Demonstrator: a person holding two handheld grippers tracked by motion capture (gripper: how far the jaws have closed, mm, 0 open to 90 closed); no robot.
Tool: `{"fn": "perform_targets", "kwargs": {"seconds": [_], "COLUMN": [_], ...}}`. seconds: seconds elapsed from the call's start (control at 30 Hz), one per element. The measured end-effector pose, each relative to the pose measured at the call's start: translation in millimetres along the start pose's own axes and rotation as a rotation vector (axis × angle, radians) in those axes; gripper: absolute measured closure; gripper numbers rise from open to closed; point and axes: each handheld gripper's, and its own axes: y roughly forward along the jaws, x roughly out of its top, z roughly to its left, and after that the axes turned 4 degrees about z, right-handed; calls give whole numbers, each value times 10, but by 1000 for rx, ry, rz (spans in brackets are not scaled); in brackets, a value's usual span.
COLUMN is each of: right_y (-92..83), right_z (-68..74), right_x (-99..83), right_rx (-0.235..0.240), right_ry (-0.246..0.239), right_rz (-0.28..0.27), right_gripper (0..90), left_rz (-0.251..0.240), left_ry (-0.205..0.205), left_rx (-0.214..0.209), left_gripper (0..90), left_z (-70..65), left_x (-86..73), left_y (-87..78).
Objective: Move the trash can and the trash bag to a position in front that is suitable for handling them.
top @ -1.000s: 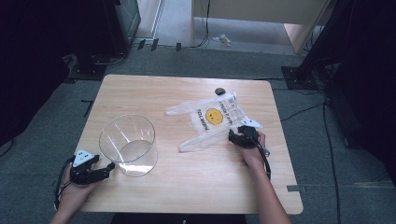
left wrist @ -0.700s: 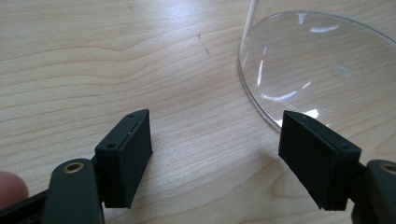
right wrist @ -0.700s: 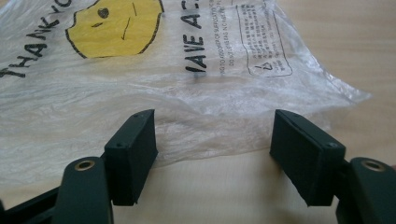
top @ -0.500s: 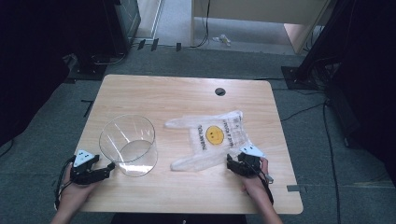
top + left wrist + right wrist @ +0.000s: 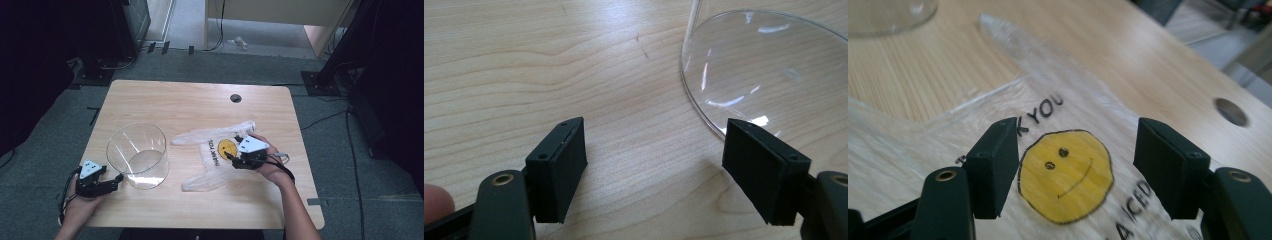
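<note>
On a pale wooden table [image 5: 165, 102] over grey carpet, the left gripper [image 5: 100, 186] rests with jaws wide, just beside a clear glass bowl [image 5: 137, 154]. At centre lies a flat, thin plastic bag [image 5: 210, 157]. The right gripper view shows its yellow smiley face [image 5: 1065, 172] and "THANK YOU" lettering. The right gripper [image 5: 234, 159] sits over the bag, jaws wide, gripping nothing

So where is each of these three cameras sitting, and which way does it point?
High view: above the person's side, looking forward and down on the table; forearms and both hands show.
Left gripper view: rides the left hand-held gripper, open, facing the glass bowl.
Right gripper view: rides the right hand-held gripper, open over the plastic bag.
Shared: the bowl shows in all three.
</note>
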Motion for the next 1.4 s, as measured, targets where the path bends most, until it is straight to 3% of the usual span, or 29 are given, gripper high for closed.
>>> {"fn": "perform_targets", "kwargs": {"seconds": [0.17,0.27,0.43,0.53,0.6,0.73,1.0,1.2,1.23,1.3,1.37,1.4], "right_y": [282,423,561,562,548,522,464,408,402,353,240,125], "right_z": [-41,-31,-24,-64,-73,-101,-249,-253,-233,-193,-172,-177], "right_x": [57,20,-119,-135,-149,-181,-273,-315,-315,-269,-210,-171], "right_rx": [173,224,252,233,225,153,-86,-346,-369,-354,-363,-358], "right_ry": [6,27,65,129,146,203,419,645,660,633,582,563], "right_rz": [-2,34,76,92,90,106,138,174,174,196,135,78], "right_gripper": [373,370,351,347,346,332,327,337,341,346,348,352], "left_rz": [-2,-1,-2,0,0,1,1,0,1,0,1,1], "left_ry": [-6,-4,-3,-1,-1,0,1,0,2,1,2,1], "left_rx": [-9,-12,-14,-14,-14,-14,-14,-14,-13,-13,-14,-14], "left_gripper": [249,249,249,249,249,249,249,249,249,250,249,249], "left_z": [9,11,10,10,10,9,8,7,8,7,9,9], "left_x": [-1,-3,-5,-5,-5,-6,-6,-5,-6,-6,-5,-6], "left_y": [-3,-6,-7,-8,-7,-9,-9,-8,-9,-9,-9,-9]}}
